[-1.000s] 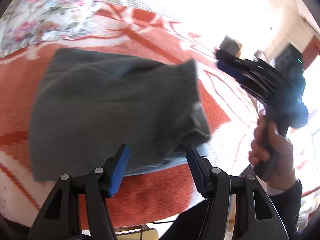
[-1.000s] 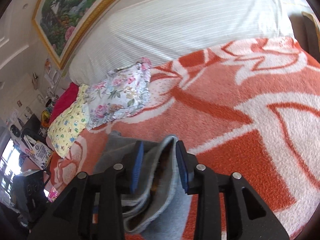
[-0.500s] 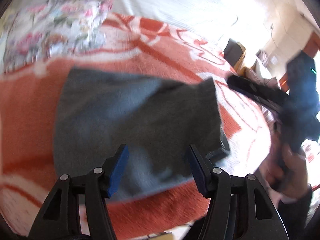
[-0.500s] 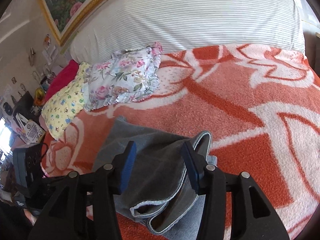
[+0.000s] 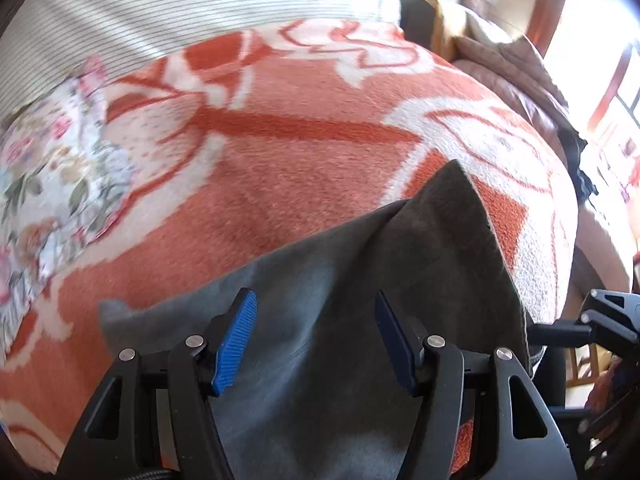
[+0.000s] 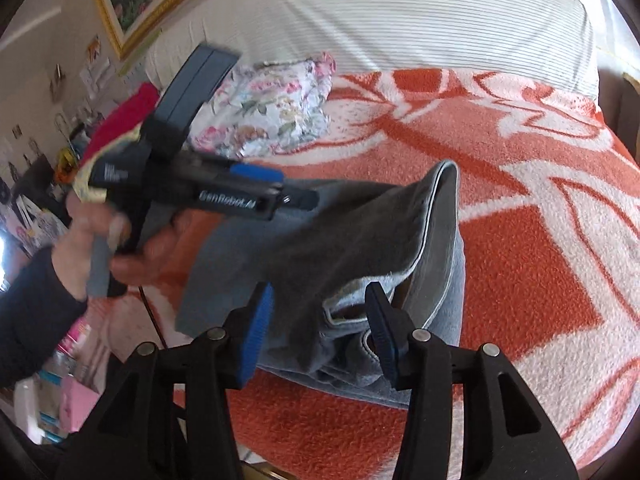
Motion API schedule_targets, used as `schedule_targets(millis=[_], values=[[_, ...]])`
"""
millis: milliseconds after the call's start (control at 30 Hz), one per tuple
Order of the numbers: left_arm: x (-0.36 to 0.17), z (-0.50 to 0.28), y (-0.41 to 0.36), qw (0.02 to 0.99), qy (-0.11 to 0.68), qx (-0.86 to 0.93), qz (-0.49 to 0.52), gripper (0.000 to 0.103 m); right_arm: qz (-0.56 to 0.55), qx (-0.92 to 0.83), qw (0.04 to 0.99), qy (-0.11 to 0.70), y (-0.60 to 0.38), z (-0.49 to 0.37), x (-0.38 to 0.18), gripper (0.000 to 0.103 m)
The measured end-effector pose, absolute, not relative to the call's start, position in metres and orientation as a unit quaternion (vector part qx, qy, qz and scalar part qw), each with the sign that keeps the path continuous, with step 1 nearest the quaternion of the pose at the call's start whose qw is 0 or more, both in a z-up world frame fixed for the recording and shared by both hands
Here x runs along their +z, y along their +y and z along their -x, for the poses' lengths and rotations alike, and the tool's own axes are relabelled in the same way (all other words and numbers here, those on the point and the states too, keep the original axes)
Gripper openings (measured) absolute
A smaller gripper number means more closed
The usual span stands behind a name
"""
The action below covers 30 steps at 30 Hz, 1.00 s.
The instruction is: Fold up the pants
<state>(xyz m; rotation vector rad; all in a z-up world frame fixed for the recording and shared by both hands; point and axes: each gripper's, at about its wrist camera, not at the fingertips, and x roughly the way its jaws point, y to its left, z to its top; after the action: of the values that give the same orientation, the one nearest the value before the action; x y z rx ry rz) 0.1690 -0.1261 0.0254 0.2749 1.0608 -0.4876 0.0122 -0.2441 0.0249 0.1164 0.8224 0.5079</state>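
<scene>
The grey pants (image 5: 360, 300) lie folded in a thick stack on the orange and white blanket (image 5: 280, 152), near its front edge. In the right wrist view the pants (image 6: 340, 248) show layered edges and a raised corner. My left gripper (image 5: 316, 332) is open and empty, low over the stack; it also shows in the right wrist view (image 6: 276, 188), held by a hand. My right gripper (image 6: 316, 328) is open and empty, just in front of the stack's near edge. Its body shows at the right edge of the left wrist view (image 5: 600, 324).
A floral pillow (image 6: 276, 108) and a red cloth (image 6: 124, 116) lie at the far left of the bed. A striped white bolster (image 6: 380, 20) runs along the headboard side. A brown quilt (image 5: 512, 76) lies beyond the bed's right edge. Clutter stands on the floor at left (image 6: 72, 392).
My right gripper opened wider and drew back from the pants. My left gripper swung in low over the stack, turning right. The pants stayed folded on the blanket.
</scene>
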Motion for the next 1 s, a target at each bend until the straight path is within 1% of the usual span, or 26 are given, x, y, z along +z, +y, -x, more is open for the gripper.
schedule_targets(millis=[100, 167, 200, 233, 267, 300, 333, 367, 433, 467, 533, 567, 633, 700, 800, 900, 933, 967, 1000], values=[[0.019, -0.176, -0.151, 0.812, 0.501, -0.255, -0.155, 0.062, -0.069, 0.246, 0.880, 0.401, -0.246, -0.015, 0.014, 0.049], [0.014, -0.182, -0.168, 0.801, 0.506, -0.272, -0.170, 0.062, -0.069, 0.243, 0.880, 0.401, -0.248, -0.016, 0.009, 0.042], [0.011, -0.184, -0.177, 0.795, 0.508, -0.281, -0.176, 0.062, -0.073, 0.241, 0.879, 0.405, -0.251, -0.018, 0.005, 0.042], [0.008, -0.186, -0.183, 0.791, 0.510, -0.285, -0.182, 0.062, -0.077, 0.238, 0.878, 0.407, -0.253, -0.019, 0.002, 0.036], [0.005, -0.188, -0.190, 0.787, 0.513, -0.288, -0.187, 0.062, -0.079, 0.233, 0.879, 0.408, -0.256, -0.019, -0.001, 0.023], [0.000, -0.190, -0.198, 0.782, 0.517, -0.292, -0.189, 0.062, -0.084, 0.231, 0.878, 0.411, -0.262, -0.019, -0.005, 0.021], [-0.004, -0.192, -0.205, 0.778, 0.521, -0.294, -0.193, 0.061, -0.092, 0.232, 0.876, 0.413, -0.266, -0.019, -0.008, 0.017], [-0.007, -0.193, -0.211, 0.777, 0.522, -0.293, -0.197, 0.059, -0.096, 0.230, 0.876, 0.412, -0.272, -0.018, -0.010, 0.011], [-0.012, -0.194, -0.226, 0.770, 0.525, -0.297, -0.208, 0.047, -0.093, 0.222, 0.880, 0.410, -0.281, -0.013, -0.014, 0.008], [-0.013, -0.195, -0.232, 0.769, 0.525, -0.296, -0.214, 0.045, -0.093, 0.219, 0.880, 0.410, -0.286, -0.011, -0.014, 0.007], [-0.012, -0.196, -0.245, 0.764, 0.525, -0.301, -0.224, 0.033, -0.107, 0.212, 0.883, 0.406, -0.302, -0.006, -0.011, 0.007], [-0.011, -0.196, -0.249, 0.763, 0.524, -0.304, -0.226, 0.033, -0.110, 0.208, 0.884, 0.404, -0.308, -0.005, -0.011, 0.007], [-0.016, -0.198, -0.255, 0.768, 0.518, -0.298, -0.230, 0.036, -0.116, 0.200, 0.883, 0.408, -0.320, -0.005, -0.015, 0.007], [-0.033, -0.203, -0.257, 0.769, 0.525, -0.283, -0.232, 0.039, -0.138, 0.200, 0.872, 0.424, -0.327, -0.009, -0.033, 0.007], [-0.033, -0.205, -0.247, 0.780, 0.523, -0.282, -0.197, 0.042, -0.155, 0.197, 0.864, 0.436, -0.325, -0.013, -0.047, 0.007], [-0.020, -0.206, -0.228, 0.786, 0.528, -0.278, -0.163, 0.044, -0.171, 0.199, 0.866, 0.427, -0.327, -0.010, -0.039, 0.014], [-0.012, -0.205, -0.218, 0.790, 0.525, -0.278, -0.151, 0.047, -0.171, 0.199, 0.867, 0.424, -0.328, -0.010, -0.036, 0.018], [-0.007, -0.203, -0.210, 0.794, 0.522, -0.277, -0.142, 0.049, -0.171, 0.200, 0.869, 0.419, -0.329, -0.008, -0.031, 0.026], [0.000, -0.200, -0.199, 0.800, 0.519, -0.274, -0.128, 0.054, -0.171, 0.203, 0.871, 0.414, -0.329, -0.007, -0.027, 0.030]])
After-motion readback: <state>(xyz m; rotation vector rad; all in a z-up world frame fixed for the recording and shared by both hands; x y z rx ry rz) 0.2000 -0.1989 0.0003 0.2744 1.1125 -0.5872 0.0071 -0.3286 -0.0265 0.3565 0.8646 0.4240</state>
